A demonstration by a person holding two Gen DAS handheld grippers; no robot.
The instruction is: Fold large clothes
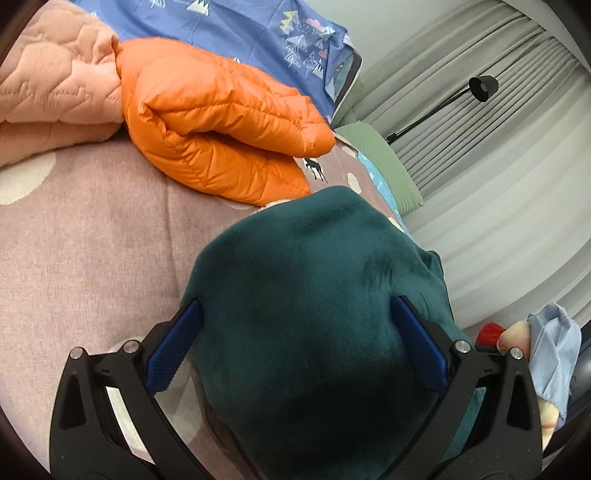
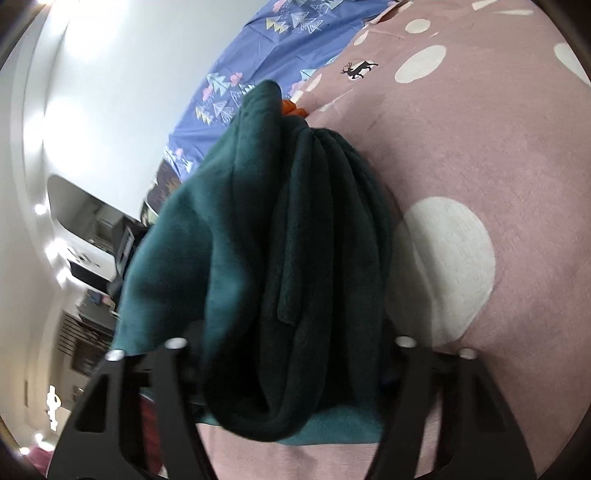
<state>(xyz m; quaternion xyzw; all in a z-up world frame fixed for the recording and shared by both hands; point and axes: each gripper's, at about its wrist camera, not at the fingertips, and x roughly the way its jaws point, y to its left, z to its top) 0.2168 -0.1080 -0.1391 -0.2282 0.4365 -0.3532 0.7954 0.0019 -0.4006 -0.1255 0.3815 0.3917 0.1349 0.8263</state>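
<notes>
Teal fleece garment (image 1: 314, 295) bunched between both grippers' fingers (image 1: 421, 347).

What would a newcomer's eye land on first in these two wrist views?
The dark green fleece garment fills the foreground of both views, bunched between each gripper's fingers. Behind it in the left wrist view, a folded orange puffer jacket lies on the pink spotted bedspread, beside a peach quilted blanket.

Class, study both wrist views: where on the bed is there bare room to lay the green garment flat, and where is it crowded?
Free: the pink bedspread left of the green garment, below the orange jacket and peach quilt; also the dotted stretch right of it in the right wrist view. Crowded: the far side, where jacket, quilt and blue sheet meet.
</notes>
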